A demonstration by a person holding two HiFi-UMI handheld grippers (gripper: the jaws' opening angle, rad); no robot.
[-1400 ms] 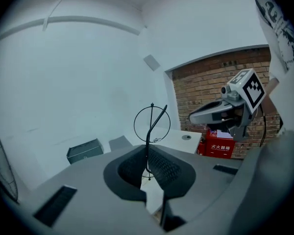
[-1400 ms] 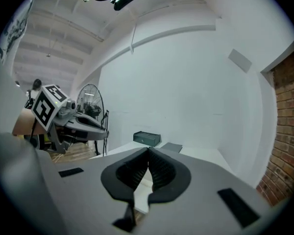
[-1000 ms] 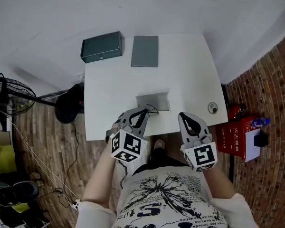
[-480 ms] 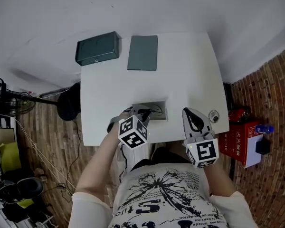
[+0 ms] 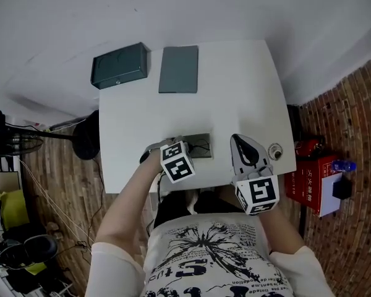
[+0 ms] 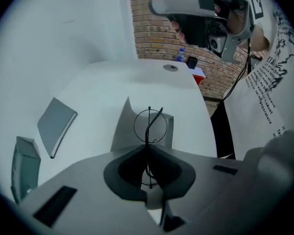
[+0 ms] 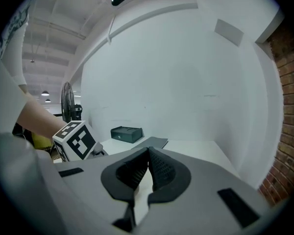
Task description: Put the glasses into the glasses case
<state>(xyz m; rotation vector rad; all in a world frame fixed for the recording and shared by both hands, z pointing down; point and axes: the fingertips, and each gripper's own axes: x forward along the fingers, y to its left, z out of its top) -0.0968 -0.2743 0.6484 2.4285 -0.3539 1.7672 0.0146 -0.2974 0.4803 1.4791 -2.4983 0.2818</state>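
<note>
Thin black wire glasses hang in my left gripper, which is shut on their frame. One round lens shows just above the grey glasses case, which lies on the white table with a flap raised. In the head view the left gripper is at the case near the table's front edge. My right gripper hovers to the right of the case, jaws shut with nothing between them, pointing at the far wall.
A dark green box and a flat grey pad lie at the table's far side. A small round object sits by the right edge. Beside the table are a red box and a fan stand.
My left gripper has moved forward and turned with the glasses, so it now sits right at the case. The right gripper has shifted slightly forward over the table edge.
</note>
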